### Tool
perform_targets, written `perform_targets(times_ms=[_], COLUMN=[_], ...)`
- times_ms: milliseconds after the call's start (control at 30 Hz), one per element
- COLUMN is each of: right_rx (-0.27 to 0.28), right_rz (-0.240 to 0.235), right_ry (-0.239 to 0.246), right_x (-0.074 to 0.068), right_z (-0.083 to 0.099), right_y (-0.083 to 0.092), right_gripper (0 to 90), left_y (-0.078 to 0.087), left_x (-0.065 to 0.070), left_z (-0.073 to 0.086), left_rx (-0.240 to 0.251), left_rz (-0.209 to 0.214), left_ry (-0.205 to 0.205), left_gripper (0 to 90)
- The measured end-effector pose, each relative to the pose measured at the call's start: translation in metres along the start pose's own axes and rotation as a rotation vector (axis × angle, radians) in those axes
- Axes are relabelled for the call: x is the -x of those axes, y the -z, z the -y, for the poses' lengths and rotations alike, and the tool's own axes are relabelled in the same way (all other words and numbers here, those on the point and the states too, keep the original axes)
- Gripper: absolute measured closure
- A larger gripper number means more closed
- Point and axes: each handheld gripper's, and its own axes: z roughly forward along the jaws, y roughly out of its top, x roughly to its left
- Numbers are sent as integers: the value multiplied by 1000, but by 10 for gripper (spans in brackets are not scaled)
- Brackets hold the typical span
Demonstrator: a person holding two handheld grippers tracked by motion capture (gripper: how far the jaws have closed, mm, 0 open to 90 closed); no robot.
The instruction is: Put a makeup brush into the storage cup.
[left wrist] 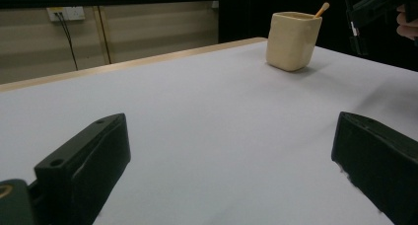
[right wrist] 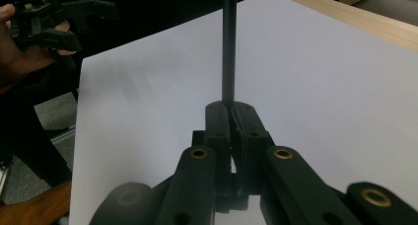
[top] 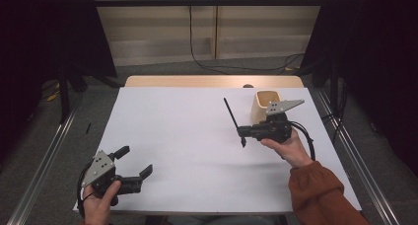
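From above, the right gripper (top: 243,134) is clenched on a thin black stick (top: 231,115) that slants up over the white table (top: 187,136), just beside a cream cup (top: 262,105) at the far right. The left gripper (top: 134,162) rests at the near left corner, jaws spread and empty. Grey floor, dark curtains and a pale wall panel ring the table.

The left gripper view adds a tan stick tip (left wrist: 322,10) poking from the squarish, matte cup (left wrist: 293,40), and the table's wooden far edge (left wrist: 148,59).

The right gripper view shows the pads pinching the smooth, round stick (right wrist: 228,47) upright between them.
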Motion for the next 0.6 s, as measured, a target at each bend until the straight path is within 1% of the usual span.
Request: perform_targets(times_ms=[133,267,500,600], right_rx=[-6,-28,-61,-75], right_rz=[-29,-47,-86,-101], right_ry=[17,37,76,88], right_x=[-7,-13,-25,-29], right_z=[-5,-9,-19,-24], right_y=[-5,-12,-27,-34], right_gripper=[868,867,868,868], left_y=[0,2,2,1], left_x=[0,-1,-1,-1], left_z=[0,0,-1,0], left_rx=[3,8,6,5], left_rz=[-11,-22,-12,-10], left_ry=[1,7,-2,2], left_gripper=[12,11,11,11])
